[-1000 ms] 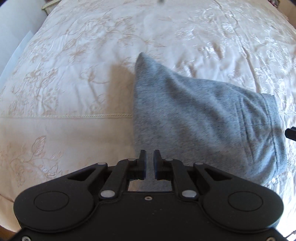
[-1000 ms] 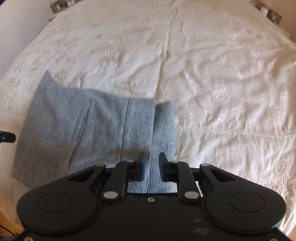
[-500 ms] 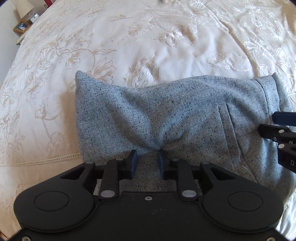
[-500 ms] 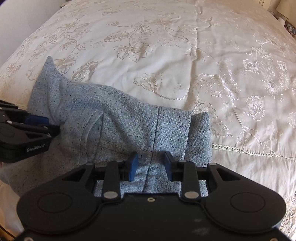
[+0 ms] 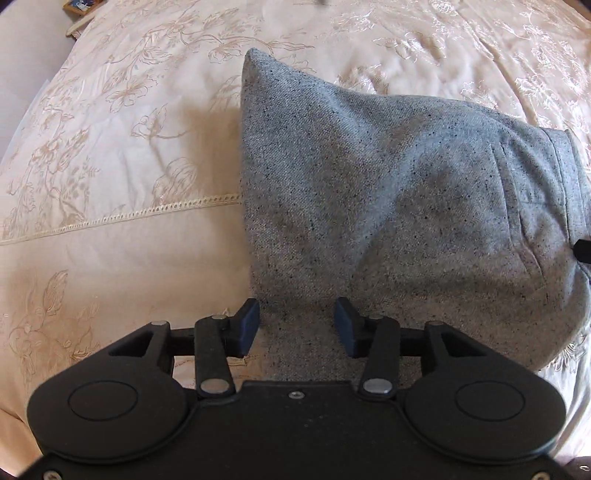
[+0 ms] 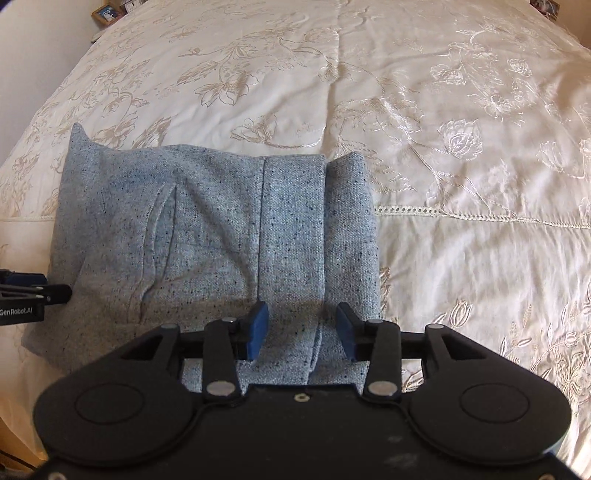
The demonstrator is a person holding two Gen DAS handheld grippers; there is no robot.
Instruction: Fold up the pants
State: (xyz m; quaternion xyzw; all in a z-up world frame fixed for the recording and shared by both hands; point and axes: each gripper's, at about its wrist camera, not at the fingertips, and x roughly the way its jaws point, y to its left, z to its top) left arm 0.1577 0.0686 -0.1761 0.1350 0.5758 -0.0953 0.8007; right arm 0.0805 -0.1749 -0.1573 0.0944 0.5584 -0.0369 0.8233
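Observation:
The grey speckled pants (image 5: 399, 206) lie folded into a compact block on the cream bedspread (image 5: 122, 147); they also show in the right wrist view (image 6: 207, 229), with a pocket slit and a vertical seam on top. My left gripper (image 5: 297, 326) is open, jaws wide apart, just above the block's near left corner. My right gripper (image 6: 301, 326) is open over the block's near right edge. Neither holds cloth. The left gripper's tip (image 6: 37, 291) shows at the right view's left edge.
The embroidered bedspread (image 6: 443, 129) spreads far beyond the pants, with a lace seam (image 6: 480, 218) running across it. Framed pictures (image 6: 107, 13) stand on a bedside surface at the far left corner.
Both grippers have opened wide and let go of the pants. The folded block now rests on the bed, and both grippers have drawn back a little toward its near edge.

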